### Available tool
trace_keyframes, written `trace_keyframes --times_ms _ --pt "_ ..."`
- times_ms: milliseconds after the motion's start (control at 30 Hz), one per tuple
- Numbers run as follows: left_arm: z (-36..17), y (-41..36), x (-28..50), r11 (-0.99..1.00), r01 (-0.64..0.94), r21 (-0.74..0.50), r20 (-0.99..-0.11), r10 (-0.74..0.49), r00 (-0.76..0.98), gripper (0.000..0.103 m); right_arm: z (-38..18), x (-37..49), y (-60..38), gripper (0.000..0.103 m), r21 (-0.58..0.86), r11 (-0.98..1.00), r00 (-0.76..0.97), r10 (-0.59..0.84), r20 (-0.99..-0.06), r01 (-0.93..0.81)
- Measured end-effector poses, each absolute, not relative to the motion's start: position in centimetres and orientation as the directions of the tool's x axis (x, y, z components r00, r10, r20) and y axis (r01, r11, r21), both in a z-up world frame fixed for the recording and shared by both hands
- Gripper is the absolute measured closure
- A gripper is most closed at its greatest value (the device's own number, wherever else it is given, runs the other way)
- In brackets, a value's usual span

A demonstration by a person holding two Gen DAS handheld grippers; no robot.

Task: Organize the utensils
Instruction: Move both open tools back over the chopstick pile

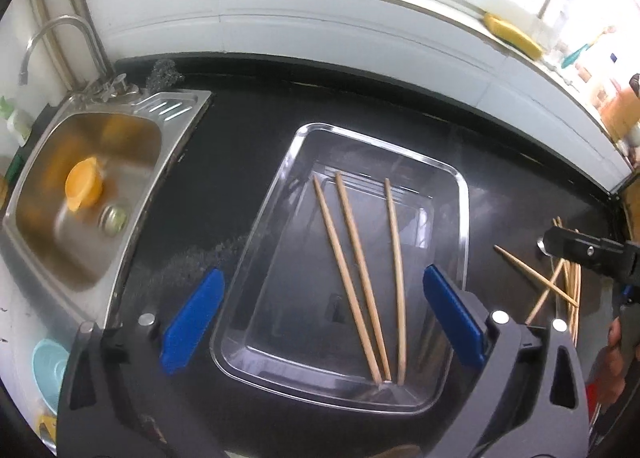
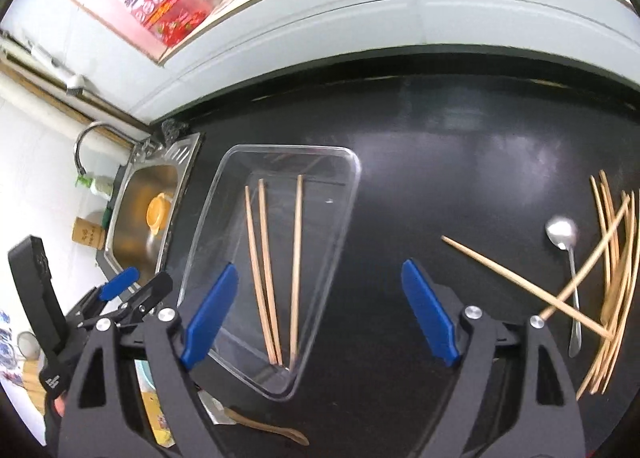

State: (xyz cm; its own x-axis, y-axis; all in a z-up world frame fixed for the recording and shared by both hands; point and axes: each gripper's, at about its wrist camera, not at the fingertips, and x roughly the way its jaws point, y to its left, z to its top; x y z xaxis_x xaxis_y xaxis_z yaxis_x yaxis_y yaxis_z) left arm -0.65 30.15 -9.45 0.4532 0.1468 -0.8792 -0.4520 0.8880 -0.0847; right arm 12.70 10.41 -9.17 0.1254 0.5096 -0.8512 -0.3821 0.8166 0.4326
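A clear plastic tray (image 1: 260,217) (image 2: 340,193) lies on the black counter and holds three wooden chopsticks (image 1: 360,278) (image 2: 266,278). My left gripper (image 1: 320,298) is open and empty, its blue fingers spread over the tray's near end. My right gripper (image 2: 320,298) is open and empty, above the tray's right side. A loose pile of chopsticks (image 2: 612,258) (image 1: 560,286) lies on the counter to the right, with a metal spoon (image 2: 566,254) beside it.
A steel sink (image 1: 48,225) (image 2: 136,193) with an orange cup (image 1: 84,185) and a faucet (image 1: 60,33) sits to the left. A wooden spoon (image 2: 272,428) lies at the counter's front edge. A white tiled wall and window ledge run behind.
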Motion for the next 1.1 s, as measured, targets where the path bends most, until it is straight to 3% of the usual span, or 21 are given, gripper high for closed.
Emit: trace_keyframes --times_ms 367,633,1100 --pt "-9.6 27.9 -2.1 0.915 -0.395 -0.082 -0.865 0.131 0.484 0.006 -7.9 11.3 3.0 0.021 0.433 0.832 0.212 0.519 -0.828 -0.346" --pt "-8.3 24.6 -1.7 0.927 -0.365 -0.084 -0.869 0.112 0.483 0.006 -6.7 10.9 -6.2 0.021 0.329 0.902 0.308 0.409 -0.859 -0.281" --pt "-9.1 9.8 2.7 0.978 -0.198 -0.071 -0.886 0.03 0.462 0.006 -9.2 10.8 -20.6 0.021 0.176 0.948 0.328 0.26 -0.908 -0.264"
